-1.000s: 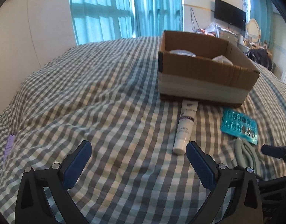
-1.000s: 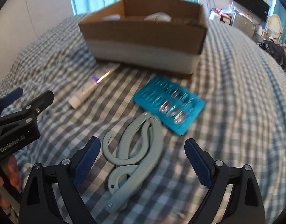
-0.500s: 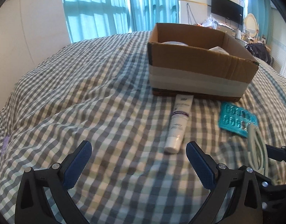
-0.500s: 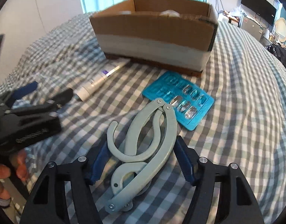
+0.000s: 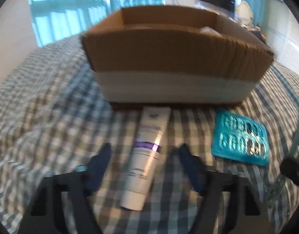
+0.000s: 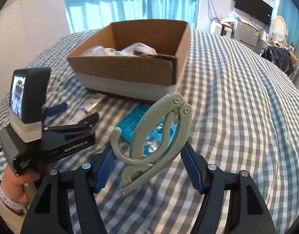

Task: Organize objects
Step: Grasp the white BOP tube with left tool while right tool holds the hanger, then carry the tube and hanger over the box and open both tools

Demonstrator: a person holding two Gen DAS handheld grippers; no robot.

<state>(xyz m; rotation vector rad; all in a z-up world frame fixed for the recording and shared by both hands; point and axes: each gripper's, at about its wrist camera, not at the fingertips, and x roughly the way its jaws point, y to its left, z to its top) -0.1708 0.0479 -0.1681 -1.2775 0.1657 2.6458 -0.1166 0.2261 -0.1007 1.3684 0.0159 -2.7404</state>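
Note:
My right gripper (image 6: 147,158) is shut on a pale grey-green plastic clamp (image 6: 159,130) and holds it lifted above the checked bedspread. A brown cardboard box (image 6: 130,68) with several items inside stands ahead of it. My left gripper (image 5: 144,156) is partly closed, its fingers either side of a white tube with a purple band (image 5: 147,150) that lies on the bed before the box (image 5: 174,58); the view is blurred and contact is unclear. A teal blister pack (image 5: 241,138) lies to the tube's right, and also shows under the clamp (image 6: 133,120).
The left hand-held gripper body with its small screen (image 6: 26,97) is at the left of the right wrist view. The checked bedspread (image 6: 237,97) spreads all round. A wall TV (image 6: 253,5) and dresser clutter stand at the far right.
My right gripper closed on the clamp and lifted it off the bed. My left gripper moved forward over the white tube and its fingers narrowed around it.

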